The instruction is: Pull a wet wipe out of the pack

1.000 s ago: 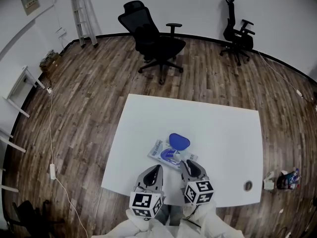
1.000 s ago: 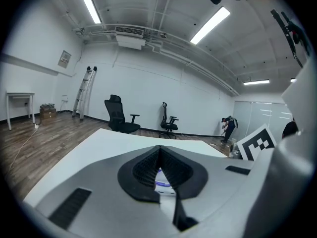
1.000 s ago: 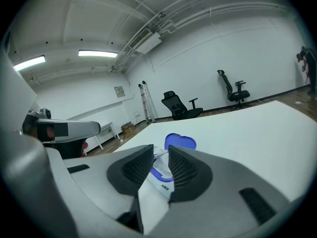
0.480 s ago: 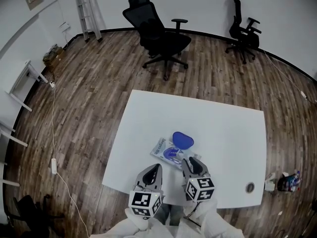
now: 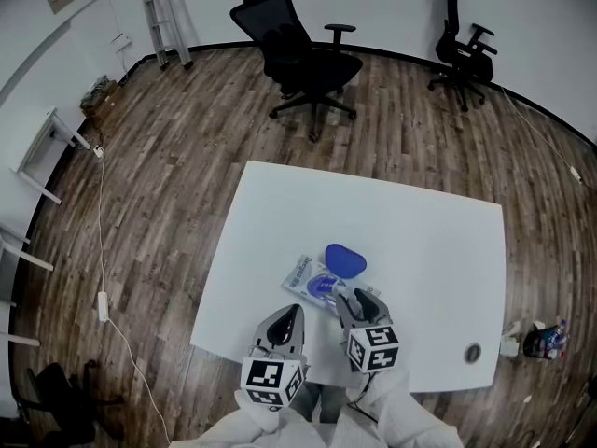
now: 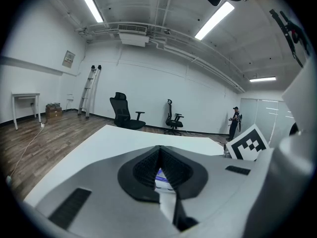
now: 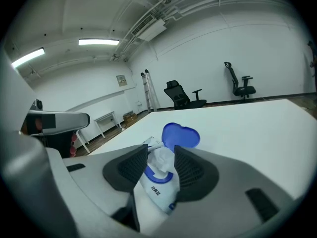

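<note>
The wet-wipe pack (image 5: 312, 279) lies flat near the table's front, its blue lid (image 5: 345, 259) flipped open. In the right gripper view a white wipe tuft (image 7: 159, 161) stands out of the pack (image 7: 157, 187) below the blue lid (image 7: 181, 134). My right gripper (image 7: 161, 151) has just been opening its jaws, and the tuft sits between them with the pads apart. From above, the right gripper (image 5: 353, 300) hovers at the pack's near end. My left gripper (image 5: 292, 315) waits beside it, left of the pack. Its jaws (image 6: 159, 150) meet at the tips, with nothing in them.
The white table (image 5: 420, 241) has a small round fitting (image 5: 472, 351) near its front right corner. Two office chairs (image 5: 303, 59) (image 5: 464, 49) and a ladder (image 5: 166, 12) stand beyond it. A cable (image 5: 101, 250) runs along the floor at left. A person (image 6: 234, 123) stands far off.
My right gripper has edged forward and down over the pack's near end. The left gripper has kept its place.
</note>
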The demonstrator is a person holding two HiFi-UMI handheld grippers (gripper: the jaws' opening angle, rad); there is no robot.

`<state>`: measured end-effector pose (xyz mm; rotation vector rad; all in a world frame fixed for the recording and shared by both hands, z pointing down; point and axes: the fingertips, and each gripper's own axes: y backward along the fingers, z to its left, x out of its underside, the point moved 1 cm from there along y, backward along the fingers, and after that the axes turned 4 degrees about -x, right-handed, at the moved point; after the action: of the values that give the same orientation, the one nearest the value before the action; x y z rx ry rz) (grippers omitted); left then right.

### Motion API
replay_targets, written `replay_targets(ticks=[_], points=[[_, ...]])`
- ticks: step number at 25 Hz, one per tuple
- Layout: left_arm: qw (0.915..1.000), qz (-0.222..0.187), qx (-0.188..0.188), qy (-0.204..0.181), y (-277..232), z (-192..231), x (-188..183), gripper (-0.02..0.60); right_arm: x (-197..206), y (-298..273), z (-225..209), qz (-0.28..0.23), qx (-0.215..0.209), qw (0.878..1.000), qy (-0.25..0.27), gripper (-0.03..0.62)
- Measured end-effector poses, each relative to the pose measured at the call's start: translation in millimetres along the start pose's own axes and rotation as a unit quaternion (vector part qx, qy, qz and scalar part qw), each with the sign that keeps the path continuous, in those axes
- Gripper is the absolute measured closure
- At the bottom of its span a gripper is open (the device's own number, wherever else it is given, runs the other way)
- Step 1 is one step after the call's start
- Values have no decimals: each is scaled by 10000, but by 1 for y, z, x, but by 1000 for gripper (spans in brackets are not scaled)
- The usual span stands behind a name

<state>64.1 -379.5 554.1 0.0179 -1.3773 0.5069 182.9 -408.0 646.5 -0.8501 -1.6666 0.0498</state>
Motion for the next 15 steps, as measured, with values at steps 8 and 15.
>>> replay_targets(ticks=[8, 15], points=[[9999, 11, -107, 35, -1, 9, 2, 583, 10, -10, -4, 301, 51, 9994, 135, 421], [9999, 35, -127, 55, -5, 7, 3, 583, 15, -14, -6, 441, 87, 9987, 248, 421]])
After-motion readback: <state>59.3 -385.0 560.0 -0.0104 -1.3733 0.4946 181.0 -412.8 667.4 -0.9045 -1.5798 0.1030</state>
